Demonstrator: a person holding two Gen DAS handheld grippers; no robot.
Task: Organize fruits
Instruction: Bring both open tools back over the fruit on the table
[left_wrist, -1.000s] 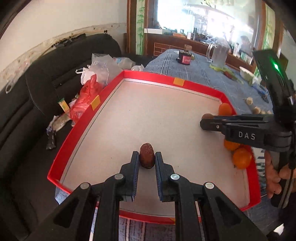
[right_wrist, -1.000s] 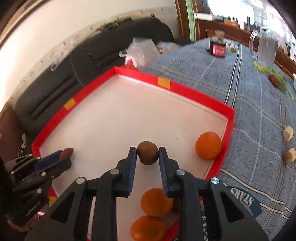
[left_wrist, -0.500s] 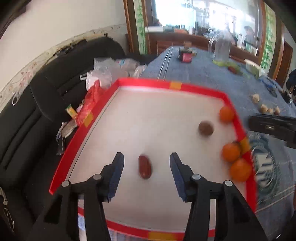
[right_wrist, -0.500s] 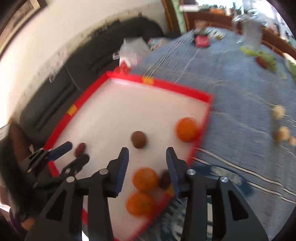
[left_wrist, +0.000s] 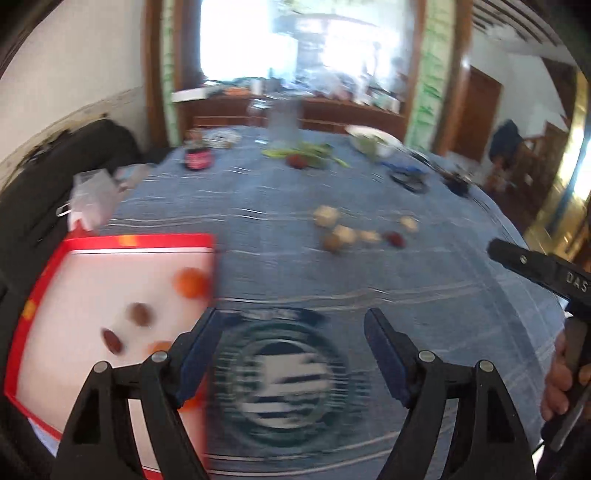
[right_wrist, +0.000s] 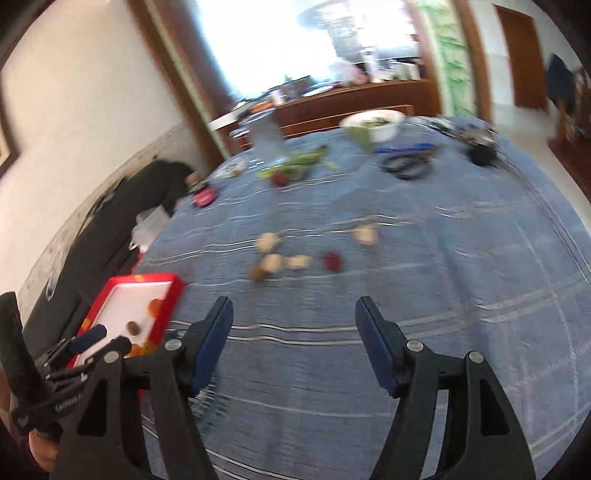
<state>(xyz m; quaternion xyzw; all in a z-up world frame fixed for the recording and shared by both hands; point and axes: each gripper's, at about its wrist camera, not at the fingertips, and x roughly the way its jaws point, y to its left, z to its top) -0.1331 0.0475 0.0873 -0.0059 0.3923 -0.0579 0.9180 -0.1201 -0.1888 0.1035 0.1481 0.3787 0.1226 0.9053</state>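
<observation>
My left gripper (left_wrist: 293, 330) hangs over the blue tablecloth with its jaws opening and nothing between them. The red-rimmed tray (left_wrist: 136, 240) lies to its left, holding an orange (left_wrist: 190, 282), a brown kiwi (left_wrist: 139, 314) and a dark red date (left_wrist: 112, 340). My right gripper (right_wrist: 293, 319) is also opening and empty, over bare cloth. Ahead of it lie several small fruits: pale pieces (right_wrist: 271, 263), a red one (right_wrist: 332, 259) and a brown one (right_wrist: 255, 273). The tray (right_wrist: 147, 278) shows at the left of the right wrist view, with the left gripper (right_wrist: 99, 338) over it.
A round table under a blue cloth (left_wrist: 369, 280) carries a glass jug (left_wrist: 282, 118), a white bowl (right_wrist: 373, 123), greens (right_wrist: 295, 164), a red jar (left_wrist: 199, 158) and scissors (right_wrist: 404, 166). A black sofa (left_wrist: 44, 184) with plastic bags stands left. A hand (left_wrist: 561, 380) holds the right gripper.
Both grippers let go of their fruits, the left a date, the right a kiwi, and opened wide. Both swung right, away from the tray, toward the loose fruits on the cloth.
</observation>
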